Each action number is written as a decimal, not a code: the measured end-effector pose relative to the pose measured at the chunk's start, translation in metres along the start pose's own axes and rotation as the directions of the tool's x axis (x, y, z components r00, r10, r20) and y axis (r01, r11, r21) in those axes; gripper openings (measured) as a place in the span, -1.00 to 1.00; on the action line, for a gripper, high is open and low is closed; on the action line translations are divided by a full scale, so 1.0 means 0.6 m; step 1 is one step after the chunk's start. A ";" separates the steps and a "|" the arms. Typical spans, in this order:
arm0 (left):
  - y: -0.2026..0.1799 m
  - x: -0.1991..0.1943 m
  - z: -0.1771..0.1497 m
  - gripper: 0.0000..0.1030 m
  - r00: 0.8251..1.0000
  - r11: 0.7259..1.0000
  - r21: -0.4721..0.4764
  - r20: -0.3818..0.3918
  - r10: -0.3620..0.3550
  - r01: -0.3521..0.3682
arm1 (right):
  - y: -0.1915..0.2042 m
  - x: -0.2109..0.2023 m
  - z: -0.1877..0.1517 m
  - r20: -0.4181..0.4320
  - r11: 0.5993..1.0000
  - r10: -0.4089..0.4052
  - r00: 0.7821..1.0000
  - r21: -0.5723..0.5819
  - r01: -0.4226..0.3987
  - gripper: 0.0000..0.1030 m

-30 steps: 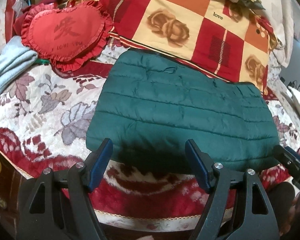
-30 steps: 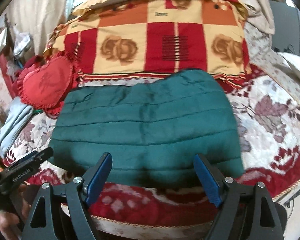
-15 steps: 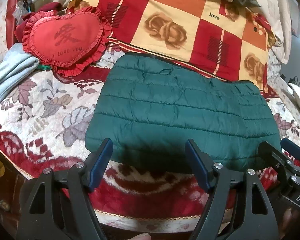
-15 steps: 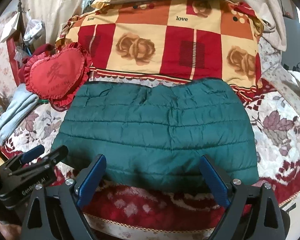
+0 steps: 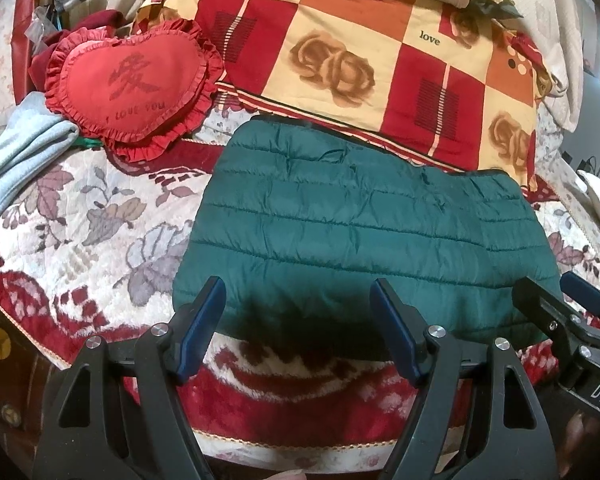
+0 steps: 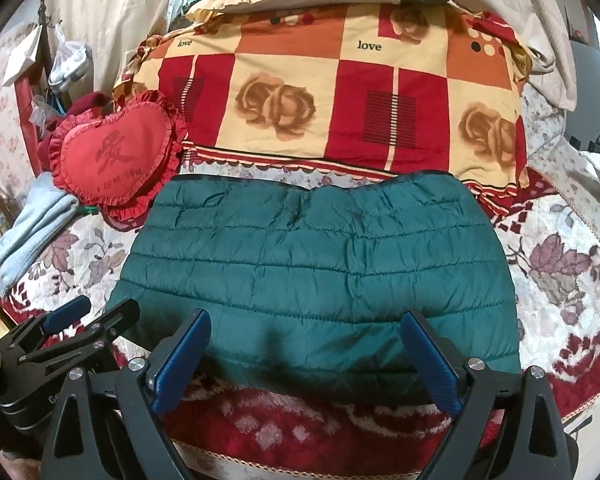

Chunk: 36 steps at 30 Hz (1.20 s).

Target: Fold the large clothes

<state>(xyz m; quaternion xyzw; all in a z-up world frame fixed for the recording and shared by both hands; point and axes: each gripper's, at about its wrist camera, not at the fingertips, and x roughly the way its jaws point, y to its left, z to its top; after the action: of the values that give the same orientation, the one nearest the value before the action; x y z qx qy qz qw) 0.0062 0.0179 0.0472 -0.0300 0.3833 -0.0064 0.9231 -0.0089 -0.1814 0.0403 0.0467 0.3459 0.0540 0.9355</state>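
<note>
A dark green quilted jacket (image 5: 360, 232) (image 6: 320, 272) lies folded into a flat rectangle on the flowered bedspread (image 5: 80, 216), its far edge against a checked quilt. My left gripper (image 5: 298, 292) stands open at the jacket's near edge towards its left end, with nothing pressed between its blue pads. My right gripper (image 6: 306, 320) is open wide at the same near edge further right, its pads clear of the cloth. Each gripper shows in the other's view: the right gripper (image 5: 560, 296) at the jacket's near right corner, the left gripper (image 6: 96, 312) at its near left corner.
A red heart-shaped pillow (image 5: 128, 84) lies at the back left, touching the jacket's far left corner. A folded red and cream checked quilt (image 6: 332, 96) fills the back. A light grey garment (image 5: 16, 160) lies at the far left. The bed's trimmed front edge (image 6: 300, 464) runs just below the grippers.
The right gripper's jaws have spread wider and it has drawn back a little from the jacket, coming further into the left wrist view. The left gripper and the jacket have not moved.
</note>
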 end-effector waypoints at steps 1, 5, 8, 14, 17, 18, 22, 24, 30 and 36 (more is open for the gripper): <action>-0.001 0.000 0.000 0.46 1.000 1.000 0.001 0.000 0.000 0.000 | 0.000 0.000 0.000 -0.002 1.000 0.001 1.000 0.003 -0.001 0.84; -0.002 0.001 0.001 0.46 1.000 1.000 -0.003 -0.002 0.000 0.000 | -0.002 0.002 0.000 -0.004 1.000 0.003 1.000 0.005 -0.003 0.84; -0.003 0.005 0.001 0.46 1.000 1.000 -0.002 -0.006 0.000 0.000 | -0.002 0.003 -0.001 -0.007 1.000 0.005 1.000 0.009 -0.005 0.84; -0.005 0.008 0.000 0.46 1.000 1.000 -0.002 -0.009 -0.004 0.004 | -0.005 0.010 -0.003 -0.018 1.000 0.008 1.000 0.021 -0.008 0.84; -0.008 0.012 -0.002 0.46 1.000 1.000 0.003 -0.008 -0.004 0.004 | -0.004 0.011 -0.004 -0.020 1.000 0.011 1.000 0.024 -0.011 0.84; -0.008 0.012 -0.004 0.46 1.000 1.000 0.005 -0.008 -0.002 0.002 | -0.003 0.011 -0.004 -0.020 1.000 0.011 1.000 0.024 -0.011 0.84; -0.010 0.013 -0.005 0.46 1.000 1.000 0.008 -0.009 -0.001 0.001 | -0.004 0.012 -0.003 -0.022 1.000 0.012 1.000 0.027 -0.011 0.84; -0.010 0.014 -0.005 0.46 1.000 1.000 0.010 -0.010 0.000 0.001 | -0.002 0.012 -0.005 -0.026 0.999 0.014 1.000 0.032 -0.013 0.84; -0.011 0.013 -0.004 0.46 1.000 1.000 0.009 -0.009 -0.001 0.001 | 0.003 0.016 -0.008 -0.034 0.999 0.018 0.999 0.037 -0.017 0.84; -0.011 0.018 -0.009 0.46 1.000 1.000 0.020 -0.016 0.000 0.000 | 0.004 0.019 -0.011 -0.043 0.999 0.021 0.999 0.040 -0.020 0.84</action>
<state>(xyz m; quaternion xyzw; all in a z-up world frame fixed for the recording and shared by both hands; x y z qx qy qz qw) 0.0099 0.0105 0.0361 -0.0209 0.3905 -0.0104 0.9203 -0.0046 -0.1773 0.0281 0.0674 0.3665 0.0579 0.9262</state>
